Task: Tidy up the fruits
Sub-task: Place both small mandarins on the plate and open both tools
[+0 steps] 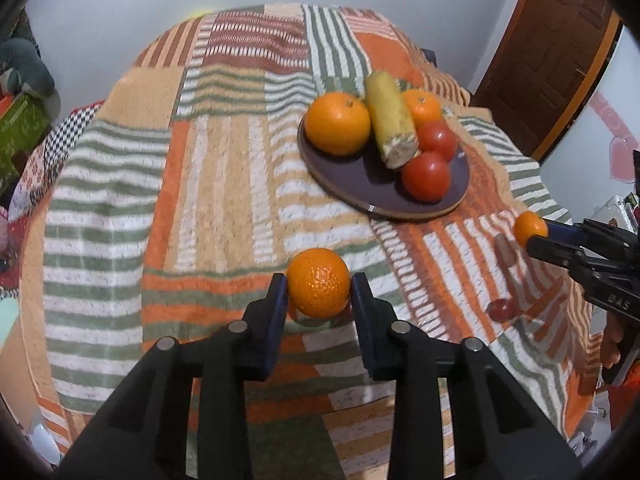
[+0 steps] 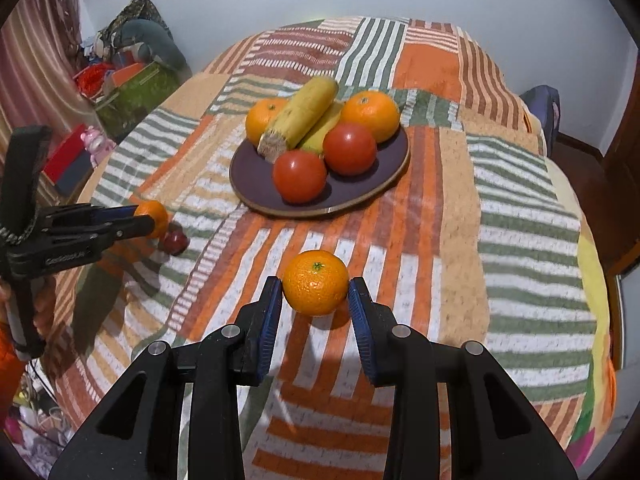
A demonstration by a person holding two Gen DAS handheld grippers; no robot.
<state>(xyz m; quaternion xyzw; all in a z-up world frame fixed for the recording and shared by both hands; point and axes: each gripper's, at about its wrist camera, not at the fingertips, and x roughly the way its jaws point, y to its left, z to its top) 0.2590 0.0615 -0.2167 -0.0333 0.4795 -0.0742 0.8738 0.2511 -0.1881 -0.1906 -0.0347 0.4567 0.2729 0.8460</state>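
Two oranges are pinched at once above a striped patchwork blanket: the left tongs press their blue pads against both sides of one orange, lifted clear of the cloth with its shadow beneath, while the right tongs clamp a second orange the same way. Farther off, a dark plate holds two more oranges, two tomatoes and a yellow banana. A small red fruit lies on the blanket just beside the left tongs. A wooden door stands far right.
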